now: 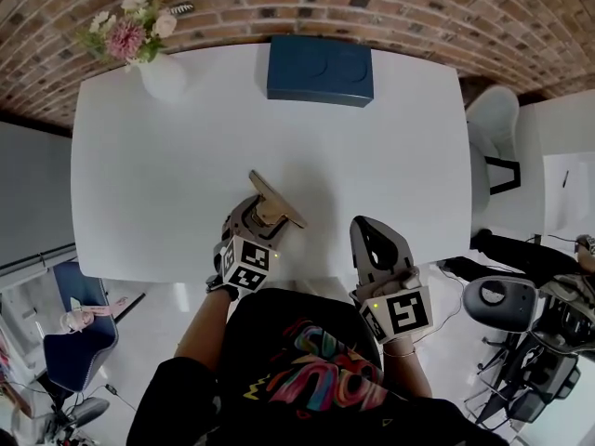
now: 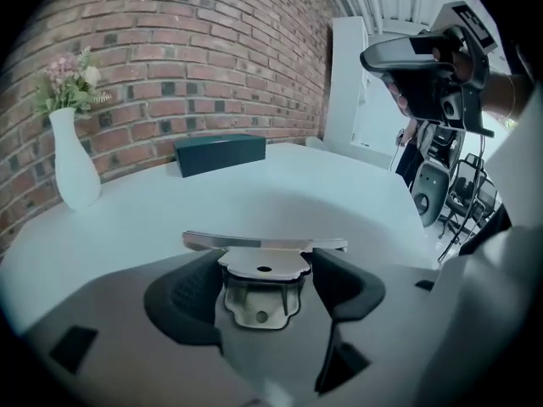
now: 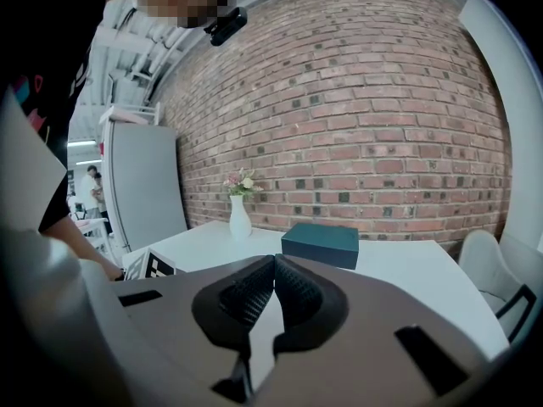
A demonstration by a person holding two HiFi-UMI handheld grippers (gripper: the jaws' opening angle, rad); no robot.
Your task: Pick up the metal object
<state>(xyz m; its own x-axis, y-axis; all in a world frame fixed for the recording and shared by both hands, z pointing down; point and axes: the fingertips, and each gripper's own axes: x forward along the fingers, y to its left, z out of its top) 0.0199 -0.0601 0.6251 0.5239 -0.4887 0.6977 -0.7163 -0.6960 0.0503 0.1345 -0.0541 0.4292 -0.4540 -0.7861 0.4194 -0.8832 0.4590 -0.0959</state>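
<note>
The metal object (image 1: 275, 202) is a small tan bracket with a flat bar across its far end, near the front edge of the white table (image 1: 167, 175). In the left gripper view the bracket (image 2: 263, 265) sits between the jaws, its bar (image 2: 254, 242) lying across their tips. My left gripper (image 1: 264, 216) (image 2: 267, 263) stands wide open around it, the pads close beside its plate; I see no squeeze. My right gripper (image 1: 366, 225) (image 3: 272, 265) hovers at the table's front edge to the right, shut with nothing in it.
A dark blue box (image 1: 321, 70) (image 2: 221, 153) (image 3: 320, 244) lies at the table's far edge. A white vase of flowers (image 1: 160, 74) (image 2: 72, 164) (image 3: 240, 223) stands at the far left corner. A white chair (image 1: 493, 124) and office chairs (image 1: 502, 300) are to the right.
</note>
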